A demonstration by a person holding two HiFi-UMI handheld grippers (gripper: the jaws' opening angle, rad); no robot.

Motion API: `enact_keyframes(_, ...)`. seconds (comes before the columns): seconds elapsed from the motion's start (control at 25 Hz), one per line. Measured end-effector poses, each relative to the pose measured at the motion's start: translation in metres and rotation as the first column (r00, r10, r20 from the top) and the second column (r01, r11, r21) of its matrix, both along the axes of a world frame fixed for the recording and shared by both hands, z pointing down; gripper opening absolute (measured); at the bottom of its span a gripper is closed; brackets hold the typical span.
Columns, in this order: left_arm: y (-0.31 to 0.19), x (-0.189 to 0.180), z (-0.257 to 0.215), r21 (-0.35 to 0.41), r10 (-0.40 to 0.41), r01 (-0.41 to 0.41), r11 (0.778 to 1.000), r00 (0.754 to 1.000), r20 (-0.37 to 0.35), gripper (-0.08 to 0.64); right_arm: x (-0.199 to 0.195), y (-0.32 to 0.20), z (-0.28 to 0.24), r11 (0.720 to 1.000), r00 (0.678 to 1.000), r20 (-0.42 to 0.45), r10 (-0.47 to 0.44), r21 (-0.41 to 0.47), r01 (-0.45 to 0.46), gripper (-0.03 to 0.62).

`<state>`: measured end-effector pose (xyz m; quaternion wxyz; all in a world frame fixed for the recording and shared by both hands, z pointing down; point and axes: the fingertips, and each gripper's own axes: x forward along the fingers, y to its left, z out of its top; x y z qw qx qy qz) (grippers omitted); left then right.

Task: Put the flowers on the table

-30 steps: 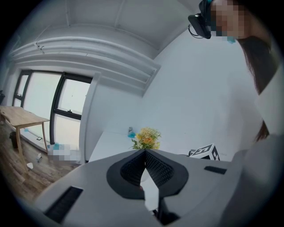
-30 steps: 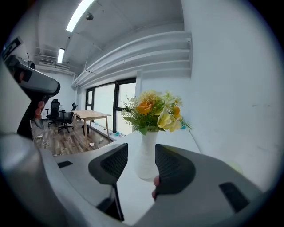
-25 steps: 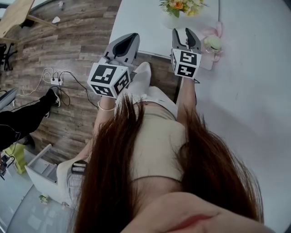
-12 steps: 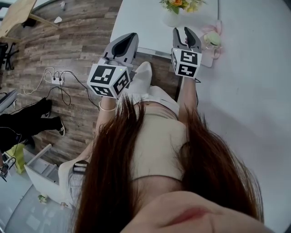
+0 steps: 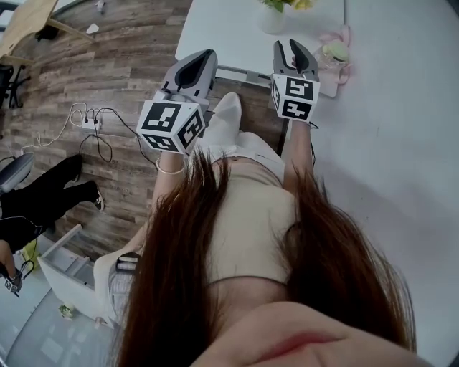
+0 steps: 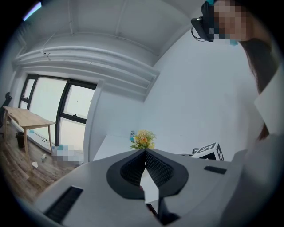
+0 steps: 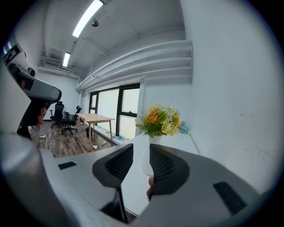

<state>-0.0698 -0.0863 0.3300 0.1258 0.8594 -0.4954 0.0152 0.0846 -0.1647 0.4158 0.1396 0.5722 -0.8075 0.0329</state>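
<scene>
Head view is looking down past long brown hair [image 5: 179, 272] onto both grippers, which are pointing at the edge of a smooth white table [image 5: 215, 36]. The flowers [image 5: 285, 4] are standing in a white vase [image 5: 272, 20] on that table, just ahead of the right gripper [image 5: 290, 44] and slightly to its left. Only their lower edge is showing at the top of this view. A pink thing [image 5: 343, 39], too small to identify, is lying just right of the right gripper's tip. To the left of the left gripper [image 5: 203, 57], a planked wooden floor [image 5: 122, 64] and a tangle of cables [image 5: 90, 129] are showing.

The right gripper view is giving the whole bunch that the head view is cropping: orange and yellow blooms among green leaves. This gripper's ribbed black pads [image 7: 120, 162] are standing a narrow gap apart and closing, with nothing between them. The vase is showing through the gap, farther ahead. Far to its left, a wooden desk [image 7: 95, 117], office chairs [image 7: 62, 116] and tall windows [image 7: 120, 111] are appearing under strip lights [image 7: 86, 17].

The left gripper view is showing its jaws meeting at the tips, pressed together on nothing. The flowers are peeking over those tips, well ahead. The right gripper's marker cube [image 6: 207, 150] is sitting to the right.
</scene>
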Motion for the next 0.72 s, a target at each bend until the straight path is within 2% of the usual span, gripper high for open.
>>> enact_keyframes(0.72, 0.029, 0.008, -0.007, 0.029, 0.026, -0.025, 0.999, 1.0, -0.013, 0.003, 0.002, 0.043, -0.027, 0.998, 1.0, -0.006, 0.008, 0.063, -0.008, 0.074)
